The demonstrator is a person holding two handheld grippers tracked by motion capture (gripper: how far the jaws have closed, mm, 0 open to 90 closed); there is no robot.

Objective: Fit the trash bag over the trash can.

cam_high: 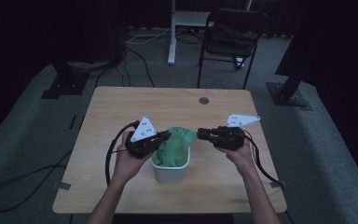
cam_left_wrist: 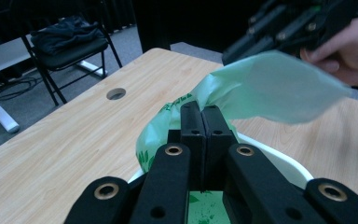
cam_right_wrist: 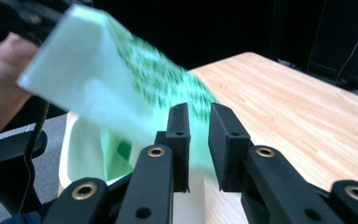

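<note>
A small white bin [cam_high: 170,173] stands on the wooden table [cam_high: 121,107] with a pale green plastic bag [cam_high: 179,140] in it. My left gripper [cam_high: 165,136] is at the bag's left side, jaws shut on a fold of the bag [cam_left_wrist: 270,86] that rises from between the tips [cam_left_wrist: 201,109] above the bin's rim [cam_left_wrist: 284,161]. My right gripper [cam_high: 199,134] is at the bag's upper right. Its jaws [cam_right_wrist: 199,112] stand a little apart, with the printed bag [cam_right_wrist: 121,79] stretched just beyond them over the bin [cam_right_wrist: 74,154]; the pads do not press on it.
A round cable hole [cam_high: 203,100] lies near the table's far edge. A black folding chair [cam_high: 228,37] with dark cloth on it and a white desk leg [cam_high: 171,42] stand behind the table. Cables run over the grey carpet at the left.
</note>
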